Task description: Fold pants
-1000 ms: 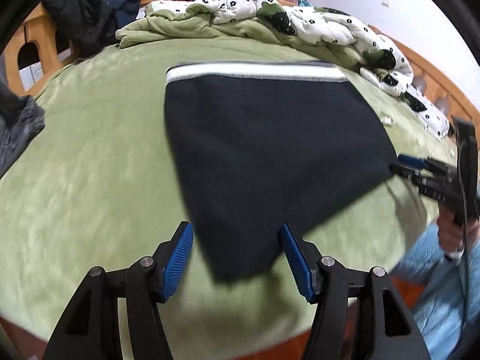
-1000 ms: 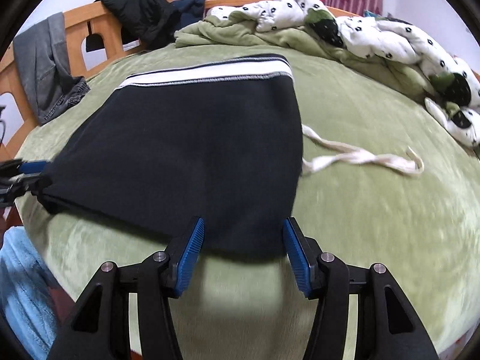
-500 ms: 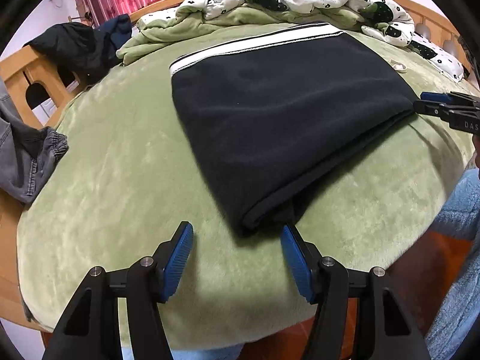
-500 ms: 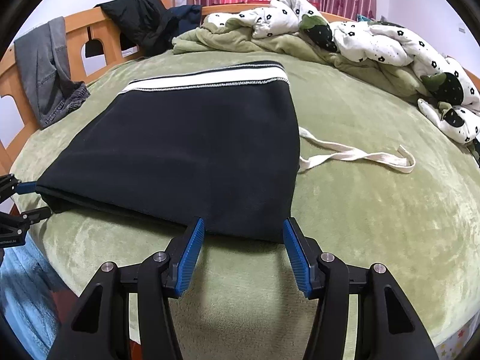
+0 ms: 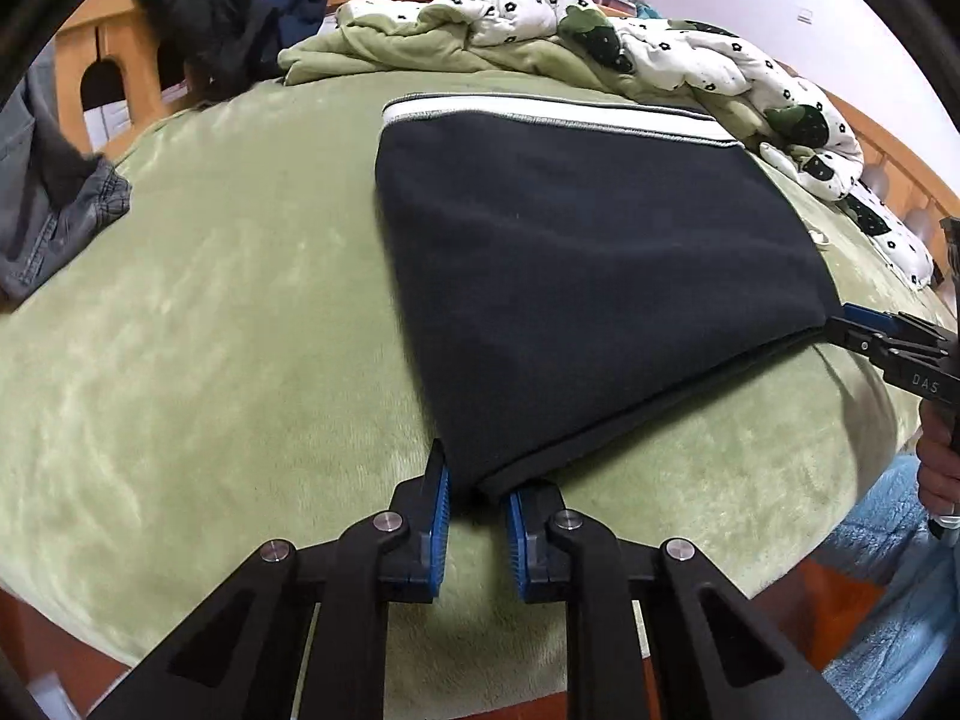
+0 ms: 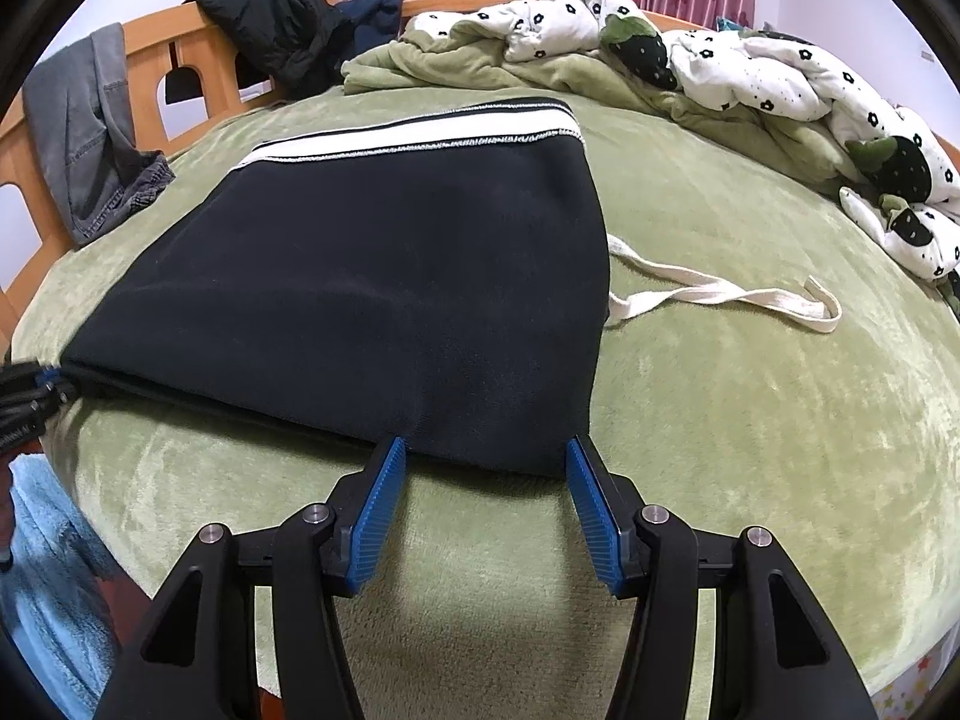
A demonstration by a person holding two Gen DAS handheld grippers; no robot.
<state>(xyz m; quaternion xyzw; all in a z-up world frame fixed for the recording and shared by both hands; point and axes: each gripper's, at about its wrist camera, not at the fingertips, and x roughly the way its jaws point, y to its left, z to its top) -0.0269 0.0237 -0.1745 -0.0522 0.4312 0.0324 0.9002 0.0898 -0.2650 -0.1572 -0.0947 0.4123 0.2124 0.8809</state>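
We hold both grippers low and level at the near edge of the bed point(image 5: 180, 360), fingers pointing across it toward the headboard point(image 6: 180, 54). The pants point(image 5: 576, 276), dark with a white waistband point(image 5: 558, 117) at the far end, lie folded flat on the green cover.

Our left gripper point(image 5: 476, 519) sits at the near left corner of the pants. Its blue pads point(image 5: 441, 516) have narrowed around that corner, and the fabric tip reaches down between them; we cannot tell whether they actually pinch the cloth.

Our right gripper point(image 6: 486, 510) sits at the near right corner with its jaws spread wide, the hem lying just past the tips and nothing grasped. In the left view it appears side-on at the right corner point(image 5: 882, 342).

A white drawstring point(image 6: 720, 294) trails on the cover beside the pants. A rumpled quilt point(image 6: 750, 72) is heaped at the far side.
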